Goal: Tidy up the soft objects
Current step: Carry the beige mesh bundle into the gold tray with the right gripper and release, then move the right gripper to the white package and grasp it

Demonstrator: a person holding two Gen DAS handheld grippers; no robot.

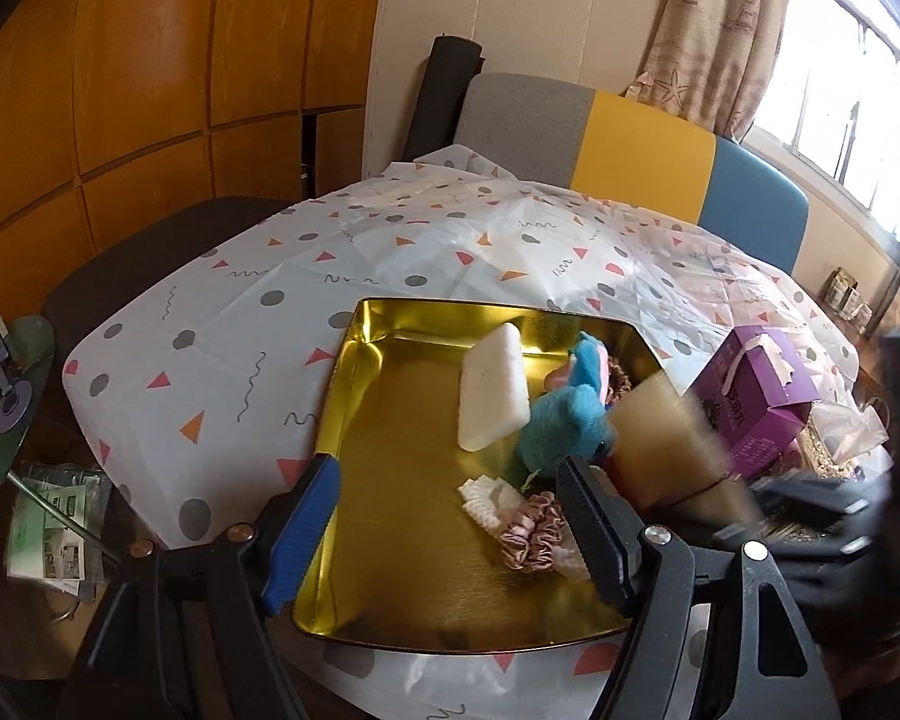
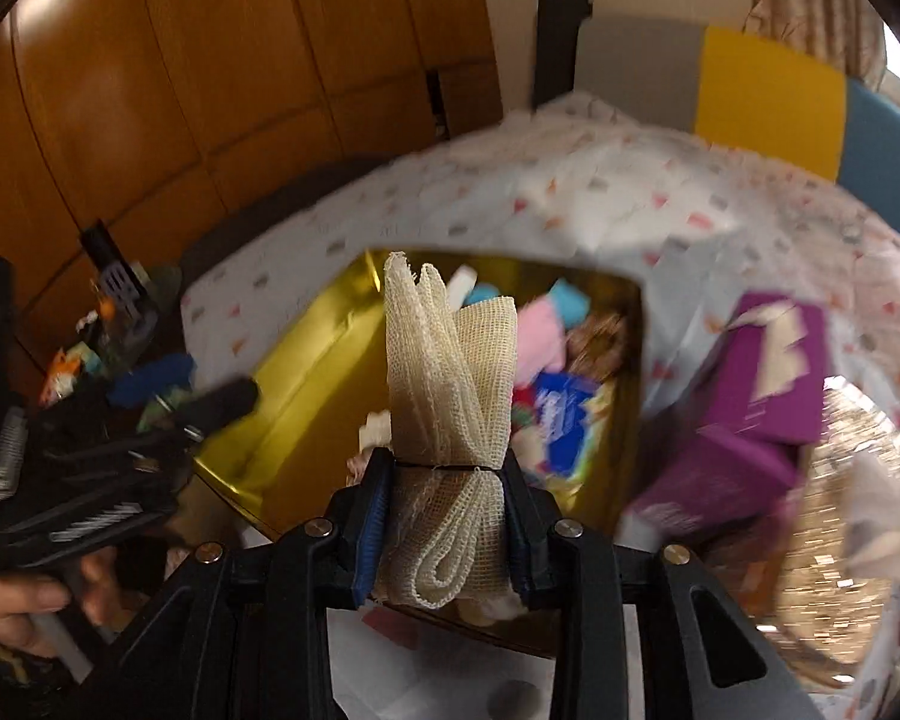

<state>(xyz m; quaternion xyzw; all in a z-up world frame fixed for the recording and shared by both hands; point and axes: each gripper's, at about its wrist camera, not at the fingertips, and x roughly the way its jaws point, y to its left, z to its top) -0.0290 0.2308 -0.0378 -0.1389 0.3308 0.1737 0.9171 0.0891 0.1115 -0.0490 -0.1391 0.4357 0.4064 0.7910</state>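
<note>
A gold tray (image 1: pixel 390 420) lies on the patterned tablecloth (image 1: pixel 240 330). In it are a white sponge (image 1: pixel 492 396), a blue plush toy (image 1: pixel 570 420), a pink scrunchie (image 1: pixel 534 531) and a small white lacy piece (image 1: pixel 480 498). My left gripper (image 1: pixel 450 522) hangs open over the tray's near end, nothing between its fingers. My right gripper (image 2: pixel 444 480) is shut on a tied cream gauze bundle (image 2: pixel 450 390) above the tray (image 2: pixel 306 372). The same bundle (image 1: pixel 666 438) shows as a beige blur at the tray's right edge in the left wrist view.
A purple box (image 1: pixel 750 396) stands right of the tray, beside a glittery gold basket (image 2: pixel 834 510). A blue packet (image 2: pixel 564 420) lies in the tray. A grey, yellow and blue chair back (image 1: pixel 630 138) rises behind the table. A hand (image 2: pixel 24 606) holds the left gripper.
</note>
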